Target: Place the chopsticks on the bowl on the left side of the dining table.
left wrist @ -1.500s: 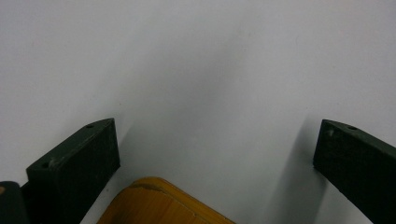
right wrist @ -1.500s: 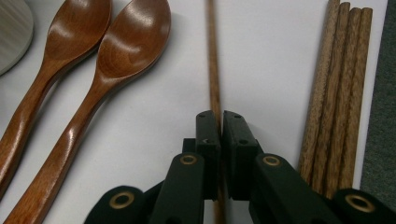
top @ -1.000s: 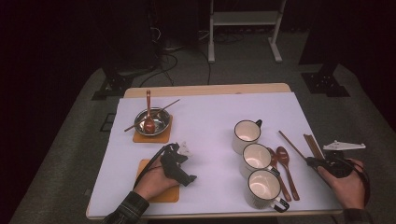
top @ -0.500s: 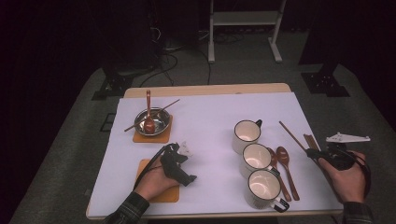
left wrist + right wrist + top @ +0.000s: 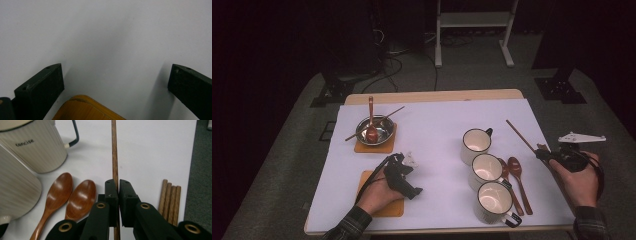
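From the high view I see my right gripper [image 5: 546, 156] raised at the right edge of the table [image 5: 432, 95], its jaws pinched shut on a single wooden chopstick [image 5: 521, 136] that angles up and away over the white sheet [image 5: 437, 130]. The right gripper view brings that grip close: both black pads [image 5: 111, 192] press the chopstick's shaft, which runs straight up the picture, and four more chopsticks [image 5: 170, 200] lie in a tight bundle just beside the jaws at the sheet's edge, a detail too small to make out from above. That same close view lets me read the word "concise" printed on the striped cream mug [image 5: 37, 147], with two brown wooden spoons [image 5: 67, 200] lying side by side below it.

Only the high view gives the wider layout: three mugs [image 5: 486, 172] in a diagonal row, and on the far left a metal bowl [image 5: 372, 129] on an orange coaster [image 5: 388, 144], holding a spoon and one chopstick.

My left gripper [image 5: 401, 176] rests low on a second orange coaster [image 5: 387, 207]. The left gripper view shows its jaws spread wide with nothing between them but white sheet and a corner of that coaster.

Against the picture from a second ago, the right gripper and its chopstick sit higher and farther from me; the left gripper has not shifted.
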Demonstrator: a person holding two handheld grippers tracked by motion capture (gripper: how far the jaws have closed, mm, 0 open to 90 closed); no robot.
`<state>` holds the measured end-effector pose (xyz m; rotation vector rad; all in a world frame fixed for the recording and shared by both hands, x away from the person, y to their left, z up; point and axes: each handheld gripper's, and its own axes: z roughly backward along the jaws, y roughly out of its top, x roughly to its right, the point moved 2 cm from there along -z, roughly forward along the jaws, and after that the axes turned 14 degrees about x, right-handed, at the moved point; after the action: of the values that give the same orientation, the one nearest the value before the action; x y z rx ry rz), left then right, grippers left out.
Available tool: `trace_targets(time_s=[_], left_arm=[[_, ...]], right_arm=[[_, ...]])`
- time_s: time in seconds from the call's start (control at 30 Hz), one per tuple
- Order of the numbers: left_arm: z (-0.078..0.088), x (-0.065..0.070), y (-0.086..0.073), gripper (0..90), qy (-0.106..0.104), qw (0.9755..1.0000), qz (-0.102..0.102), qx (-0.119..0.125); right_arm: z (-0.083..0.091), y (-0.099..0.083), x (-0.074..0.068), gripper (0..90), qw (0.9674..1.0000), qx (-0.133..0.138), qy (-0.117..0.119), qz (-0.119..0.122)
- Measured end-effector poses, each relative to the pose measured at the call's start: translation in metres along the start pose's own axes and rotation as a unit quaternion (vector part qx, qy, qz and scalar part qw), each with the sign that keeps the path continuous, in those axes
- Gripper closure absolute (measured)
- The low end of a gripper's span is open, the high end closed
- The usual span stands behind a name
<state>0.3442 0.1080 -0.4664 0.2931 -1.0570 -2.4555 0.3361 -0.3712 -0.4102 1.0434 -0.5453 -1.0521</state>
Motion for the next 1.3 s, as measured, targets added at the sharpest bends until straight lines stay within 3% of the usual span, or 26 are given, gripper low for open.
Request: trace_targets(time_s=[0.73, 0.97, 1.13, 1.3], left_arm=[[0.001, -0.001, 0.001, 0.0, -0.007, 1.0, -0.003, -0.003], [0.007, -0.005, 0.006, 0.0, -0.014, 0.9998, -0.008, 0.014], [0.012, -0.009, 0.01, 0.0, -0.022, 0.9995, 0.0, 0.025], [0.016, -0.013, 0.015, 0.0, -0.024, 0.9992, -0.008, 0.031]], right_arm=[[-0.017, 0.03, -0.013, 85.0, 0.9989, 0.017, 0.041, 0.018], [-0.023, 0.038, -0.02, 85.0, 0.9977, 0.02, 0.06, 0.023], [-0.028, 0.043, -0.025, 85.0, 0.9966, 0.022, 0.075, 0.026], [-0.032, 0.049, -0.031, 85.0, 0.9949, 0.023, 0.092, 0.033]])
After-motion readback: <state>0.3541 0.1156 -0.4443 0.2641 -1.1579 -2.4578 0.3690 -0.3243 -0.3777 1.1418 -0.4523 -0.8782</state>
